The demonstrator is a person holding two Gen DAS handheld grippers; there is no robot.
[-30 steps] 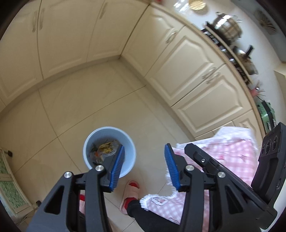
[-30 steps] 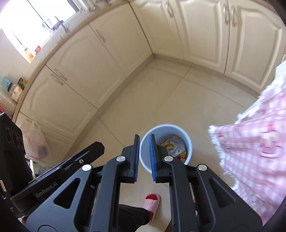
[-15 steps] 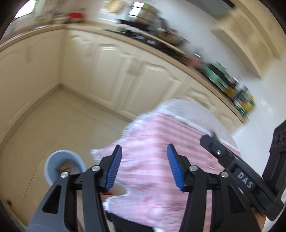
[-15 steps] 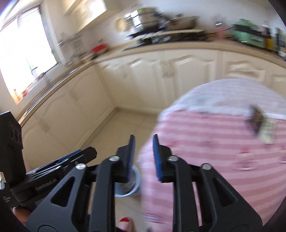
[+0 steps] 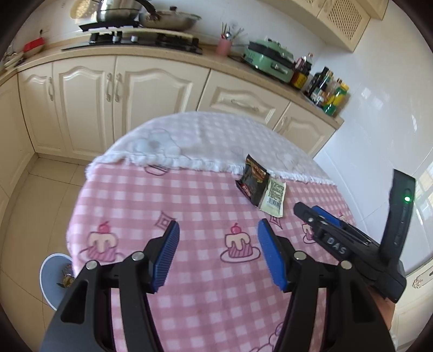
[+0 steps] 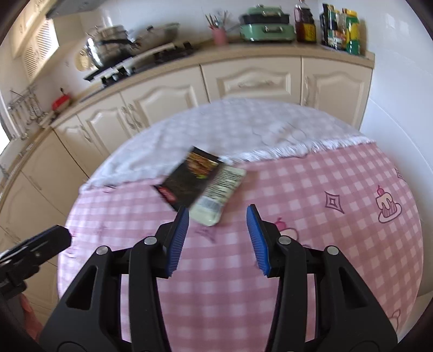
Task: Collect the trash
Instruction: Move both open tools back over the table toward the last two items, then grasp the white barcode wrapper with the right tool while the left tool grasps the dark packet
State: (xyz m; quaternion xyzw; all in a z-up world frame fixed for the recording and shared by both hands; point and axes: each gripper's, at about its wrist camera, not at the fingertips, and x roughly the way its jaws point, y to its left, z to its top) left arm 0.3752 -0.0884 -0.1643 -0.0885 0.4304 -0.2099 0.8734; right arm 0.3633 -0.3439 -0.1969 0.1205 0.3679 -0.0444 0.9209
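Note:
Two wrappers lie together on the pink checked tablecloth [image 5: 205, 303]: a black snack packet [image 5: 253, 180] [image 6: 190, 177] overlapping a pale cream packet [image 5: 274, 199] [image 6: 219, 193]. My left gripper [image 5: 218, 250] hovers over the cloth, well short of them, jaws opening, nothing between them. My right gripper [image 6: 216, 234] is just in front of the cream packet, jaws opening too and empty. It also shows at the right of the left wrist view, near the packets. The blue bin [image 5: 54, 279] with trash in it stands on the floor by the table's left edge.
A white fringed cloth [image 5: 205, 140] covers the table's far half. Cream cabinets [image 5: 151, 89] run behind, their counter bearing a hob with pans [image 5: 140, 19], a green appliance [image 5: 268, 58] and bottles [image 5: 327, 92]. A white wall [image 5: 379, 130] is at the right.
Both grippers swung up from over the bin on the floor to above the table. The right jaws, nearly together before, have spread apart; the left jaws have widened. The wrappers came into view.

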